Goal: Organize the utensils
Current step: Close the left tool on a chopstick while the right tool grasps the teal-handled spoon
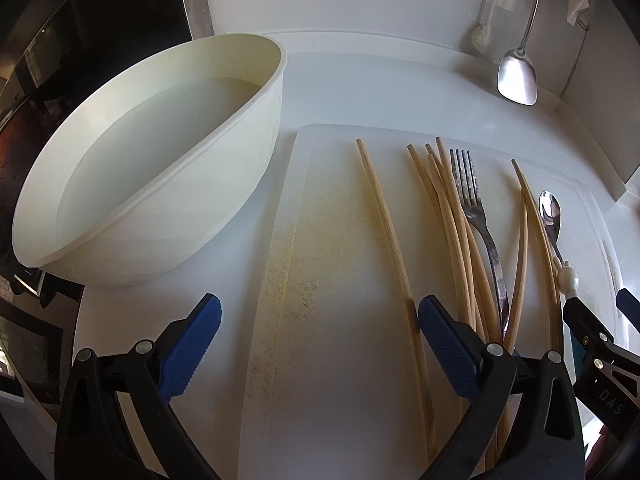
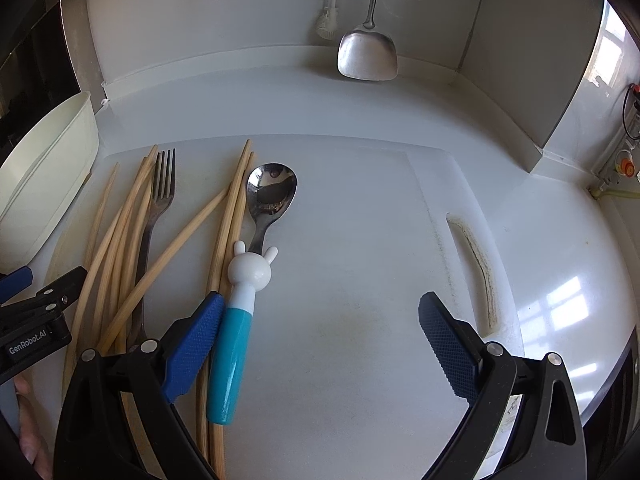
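A: From the left wrist view, how far along does the sorting look?

B: Barely begun, I'd judge. The left gripper (image 1: 320,320) stands with its jaws wide apart, holding nothing. A single chopstick (image 1: 386,232) lies just inside its right finger, running ahead on the cutting board (image 1: 332,360). Further right sits a loose bunch of chopsticks (image 1: 448,208) with the fork (image 1: 476,216) lying among them, then the spoon (image 1: 550,208) beyond. The cream basin (image 1: 168,168) sits ahead to the left with no utensils in it.

A: And the right wrist view?

B: The right gripper (image 2: 320,320) is also spread open and empty. The spoon, with its rabbit-topped teal handle, lies just beside the left finger; I cannot tell if they touch. Chopsticks and fork are tangled further left. The board between the fingers and to the right is bare.

A: So what's left?

B: Nearly everything: the kinds are mixed, nothing visibly grouped.
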`<control>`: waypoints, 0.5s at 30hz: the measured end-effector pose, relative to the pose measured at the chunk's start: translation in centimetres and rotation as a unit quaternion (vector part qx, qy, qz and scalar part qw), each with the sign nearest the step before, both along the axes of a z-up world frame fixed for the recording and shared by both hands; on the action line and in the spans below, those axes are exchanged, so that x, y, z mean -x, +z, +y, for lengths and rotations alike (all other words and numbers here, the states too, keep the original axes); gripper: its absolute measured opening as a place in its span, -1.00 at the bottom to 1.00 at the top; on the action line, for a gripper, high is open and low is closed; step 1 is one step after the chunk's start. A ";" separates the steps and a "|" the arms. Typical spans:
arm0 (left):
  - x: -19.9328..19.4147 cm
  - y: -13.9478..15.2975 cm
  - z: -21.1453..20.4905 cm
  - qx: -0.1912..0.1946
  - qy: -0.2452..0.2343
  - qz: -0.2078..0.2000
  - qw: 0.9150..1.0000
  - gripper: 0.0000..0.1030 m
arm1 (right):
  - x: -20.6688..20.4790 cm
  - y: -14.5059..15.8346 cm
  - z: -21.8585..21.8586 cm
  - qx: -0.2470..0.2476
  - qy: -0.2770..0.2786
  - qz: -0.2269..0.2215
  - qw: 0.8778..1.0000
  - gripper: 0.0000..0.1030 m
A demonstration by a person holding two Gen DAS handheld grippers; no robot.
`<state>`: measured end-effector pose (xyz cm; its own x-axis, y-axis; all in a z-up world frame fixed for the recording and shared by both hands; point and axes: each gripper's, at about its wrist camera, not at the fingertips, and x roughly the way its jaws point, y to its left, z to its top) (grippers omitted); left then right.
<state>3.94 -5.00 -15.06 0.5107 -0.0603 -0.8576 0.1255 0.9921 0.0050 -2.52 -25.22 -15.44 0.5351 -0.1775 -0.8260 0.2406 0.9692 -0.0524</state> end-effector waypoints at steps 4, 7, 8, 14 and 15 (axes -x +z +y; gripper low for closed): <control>-0.4 -0.4 -0.2 0.003 0.009 0.003 1.000 0.90 | -0.1 -0.1 0.0 0.004 0.000 -0.001 1.000 0.82; -0.6 -0.5 0.0 0.011 0.012 -0.001 1.000 0.90 | -0.1 -0.1 0.0 0.016 0.003 -0.003 1.000 0.82; -0.6 -0.5 -0.1 0.012 0.013 -0.002 1.000 0.90 | -0.1 -0.1 0.0 0.022 0.003 -0.003 1.000 0.82; -0.4 -0.5 -0.1 0.005 0.017 -0.003 1.000 0.90 | 0.1 -0.6 -0.8 0.028 -0.002 0.011 1.000 0.81; -0.4 -0.5 -0.1 0.006 0.019 0.000 1.000 0.90 | 0.2 -0.6 -0.8 0.027 -0.002 0.010 1.000 0.81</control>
